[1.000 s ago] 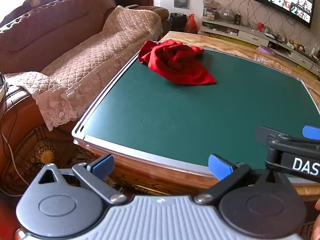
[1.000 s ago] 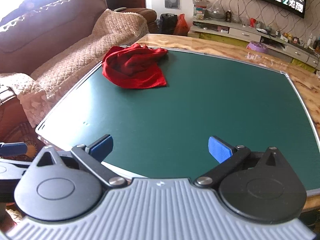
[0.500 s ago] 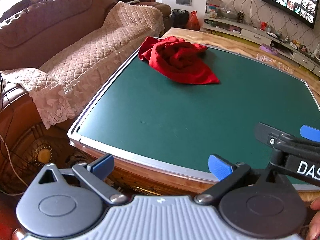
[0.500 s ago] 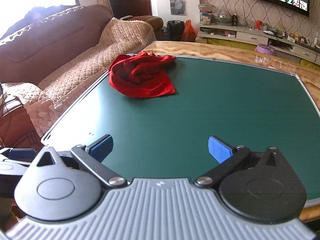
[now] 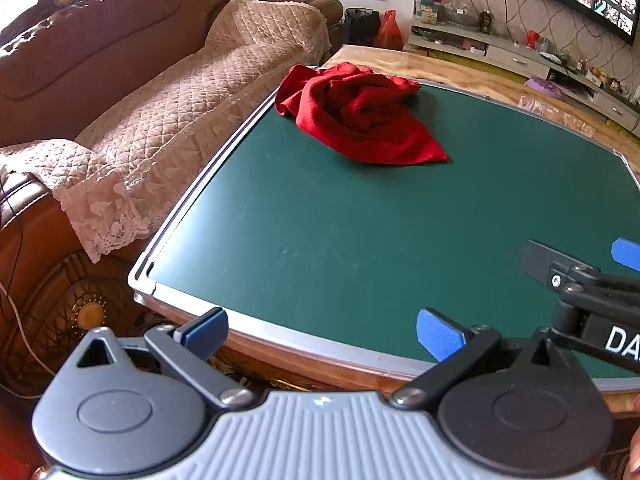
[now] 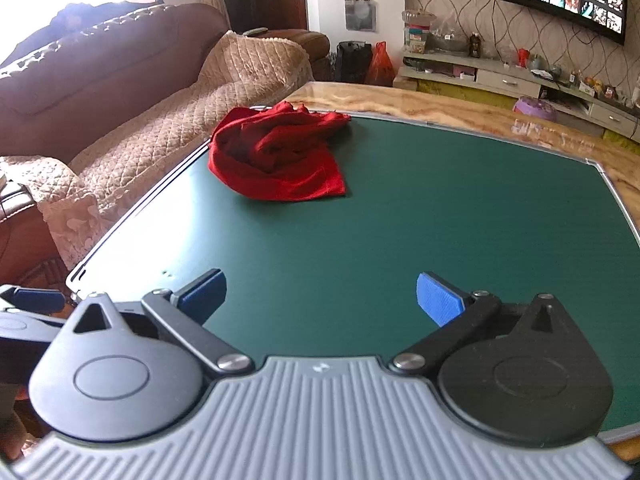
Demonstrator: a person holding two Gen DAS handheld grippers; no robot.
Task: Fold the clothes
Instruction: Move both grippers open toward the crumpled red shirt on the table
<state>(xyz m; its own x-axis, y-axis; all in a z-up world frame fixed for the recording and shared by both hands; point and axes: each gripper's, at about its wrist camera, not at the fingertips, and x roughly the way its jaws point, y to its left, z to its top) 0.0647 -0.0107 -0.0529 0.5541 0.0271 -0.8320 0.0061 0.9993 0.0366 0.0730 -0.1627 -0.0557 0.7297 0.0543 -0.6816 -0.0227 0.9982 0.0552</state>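
Far left on the green mat (image 6: 400,220), a crumpled red garment (image 6: 280,160) is lying; left gripper (image 5: 322,334) and right gripper (image 6: 322,298) are hovering near, both spread wide, holding nothing.

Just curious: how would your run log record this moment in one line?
phase: approach | red garment: crumpled, untouched | left gripper: open | right gripper: open

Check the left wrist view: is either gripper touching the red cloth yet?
No. The red cloth lies crumpled at the far corner of the green mat, while the left gripper and right gripper hang open near the front edge.
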